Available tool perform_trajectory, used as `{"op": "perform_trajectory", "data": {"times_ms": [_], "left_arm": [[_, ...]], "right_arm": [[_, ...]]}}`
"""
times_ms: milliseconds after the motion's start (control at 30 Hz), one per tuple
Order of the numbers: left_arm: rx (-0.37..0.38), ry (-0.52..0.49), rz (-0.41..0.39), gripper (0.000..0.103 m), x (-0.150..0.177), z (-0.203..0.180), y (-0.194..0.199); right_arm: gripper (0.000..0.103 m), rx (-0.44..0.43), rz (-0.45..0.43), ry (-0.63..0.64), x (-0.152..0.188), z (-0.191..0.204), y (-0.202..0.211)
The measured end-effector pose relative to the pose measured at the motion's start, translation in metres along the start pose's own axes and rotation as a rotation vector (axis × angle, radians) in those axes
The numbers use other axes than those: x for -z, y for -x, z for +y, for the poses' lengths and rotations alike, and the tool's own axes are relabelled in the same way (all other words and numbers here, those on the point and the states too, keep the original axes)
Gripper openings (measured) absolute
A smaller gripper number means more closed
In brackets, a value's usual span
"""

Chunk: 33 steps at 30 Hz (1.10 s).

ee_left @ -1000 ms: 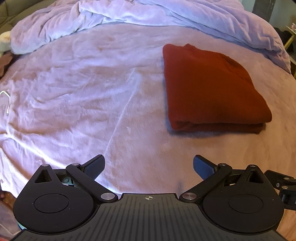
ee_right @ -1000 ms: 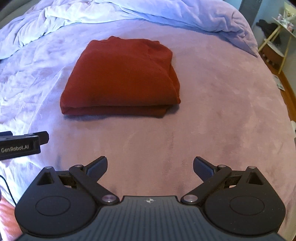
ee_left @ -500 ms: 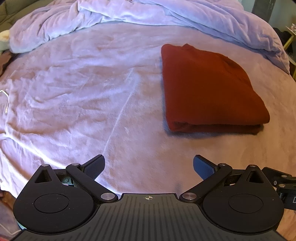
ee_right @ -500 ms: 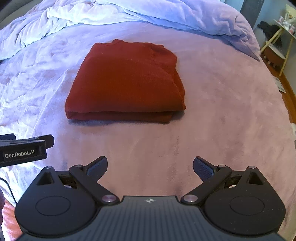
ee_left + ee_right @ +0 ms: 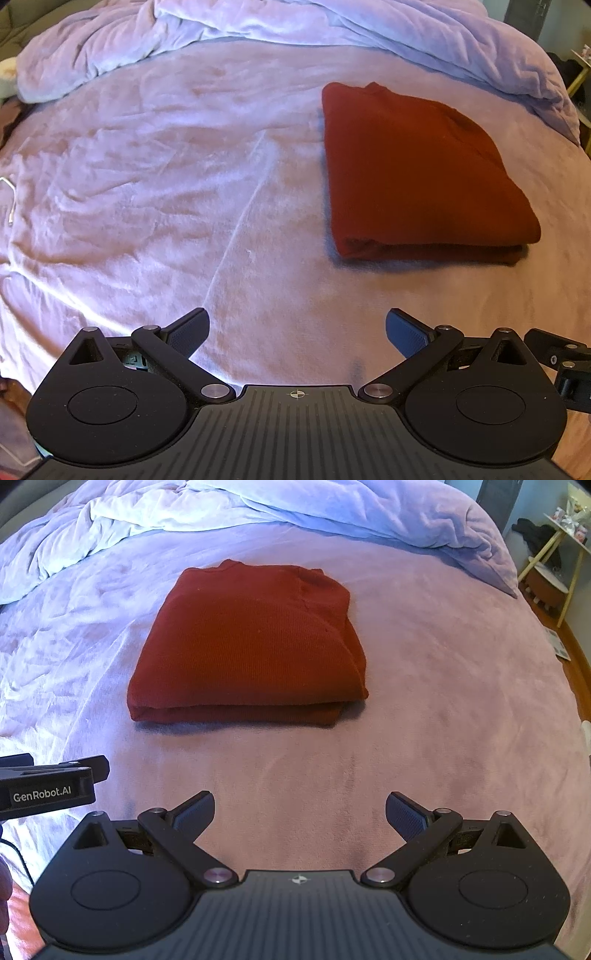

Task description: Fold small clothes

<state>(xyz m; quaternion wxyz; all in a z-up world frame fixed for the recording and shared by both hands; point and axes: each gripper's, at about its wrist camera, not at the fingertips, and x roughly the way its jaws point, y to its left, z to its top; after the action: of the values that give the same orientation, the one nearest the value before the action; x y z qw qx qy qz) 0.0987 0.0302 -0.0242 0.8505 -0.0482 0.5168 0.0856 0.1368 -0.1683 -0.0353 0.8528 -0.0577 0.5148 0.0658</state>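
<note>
Both hang back, left gripper (image 5: 297, 328) and right gripper (image 5: 300, 809) spread wide and empty; the red garment (image 5: 247, 646) sits unmoved mid-bed (image 5: 443, 686), folded; looks finished.

We see a folded garment (image 5: 247, 646) lying flat on the bed sheet (image 5: 424, 738), its layered fold edge turned toward us. Behind it, across the far side of the bed, a bunched duvet (image 5: 295, 509) stretches from left to right. Our right gripper (image 5: 300, 814) hangs over bare sheet just in front of the garment, apart from it, with the garment slightly to its left. Our left gripper (image 5: 297, 332) sits beside it to the left, so that in its view the garment (image 5: 417, 173) lies ahead and to the right. A side table (image 5: 554, 565) stands beyond the bed's right edge.
</note>
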Motion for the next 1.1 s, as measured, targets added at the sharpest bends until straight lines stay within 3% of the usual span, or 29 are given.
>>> {"op": "perform_trajectory", "data": {"times_ms": [1100], "left_arm": [[0.010,-0.010,0.011,0.103,0.0006,-0.0033,-0.0025]], "right_arm": [[0.099,-0.006,-0.011,-0.017,-0.0011,-0.0037,0.0026]]}}
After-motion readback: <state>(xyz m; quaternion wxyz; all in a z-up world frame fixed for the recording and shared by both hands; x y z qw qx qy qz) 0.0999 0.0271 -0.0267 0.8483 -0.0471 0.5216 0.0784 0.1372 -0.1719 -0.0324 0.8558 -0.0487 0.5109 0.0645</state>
